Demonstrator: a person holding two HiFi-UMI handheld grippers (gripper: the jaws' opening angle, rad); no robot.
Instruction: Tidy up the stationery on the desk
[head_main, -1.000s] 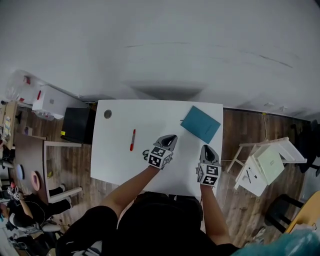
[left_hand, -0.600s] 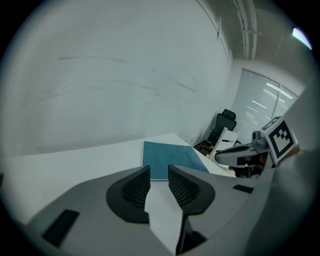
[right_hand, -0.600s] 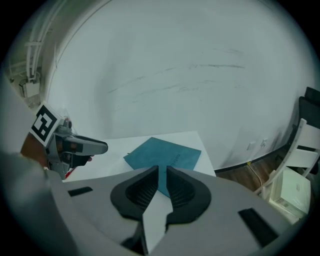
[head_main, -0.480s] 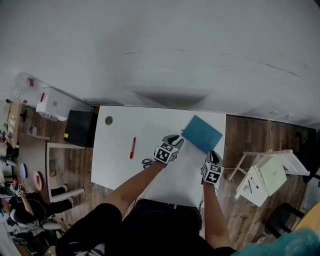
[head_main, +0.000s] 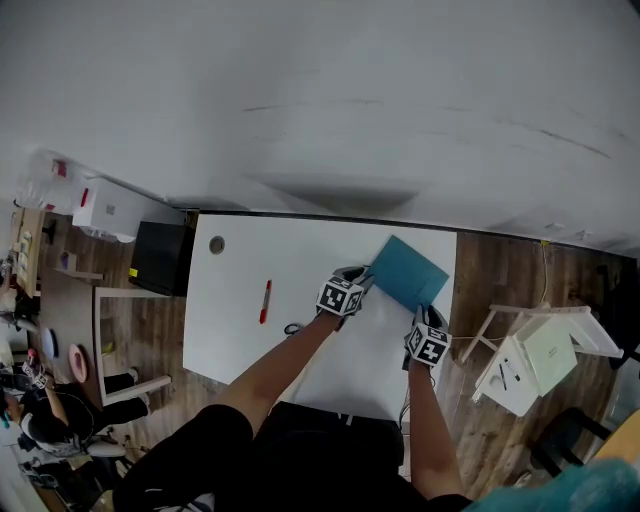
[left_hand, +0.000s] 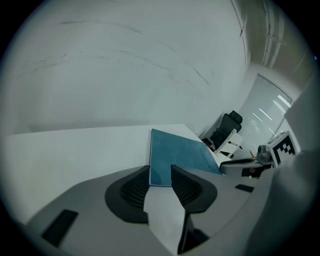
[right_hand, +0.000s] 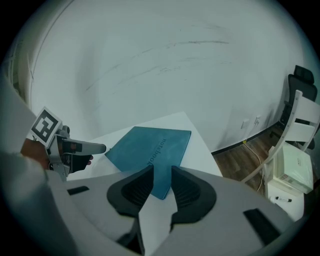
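1. My left tongs (head_main: 358, 276) stand wide. Their jaws have just been opening, and in the left gripper view (left_hand: 161, 172) the gap between the pads frames the near left corner of the notebook (left_hand: 176, 156). The pads do not press on it.
2. My right tongs (head_main: 426, 316) are parted less widely. Their jaws have also just been opening, and in the right gripper view (right_hand: 162, 176) the notebook's nearest corner (right_hand: 150, 147) shows in the gap without being pinched.
3. The notebook (head_main: 409, 276) is thin and flat, with a plain teal cover that looks matte and slightly mottled. The word "notebook" is printed in darker letters along one edge. It is closed.
4. It lies flat on the white desk (head_main: 240, 275), by the far right corner, turned slantwise so that one corner points at me. My two tongs flank it, left tongs at its left side and right tongs at its near right side.
5. A red pen (head_main: 266, 301) lies well to the left on the desk, roughly pointing away from me.
6. A pair of scissors (head_main: 292, 328) lies near my left forearm, partly hidden by it.
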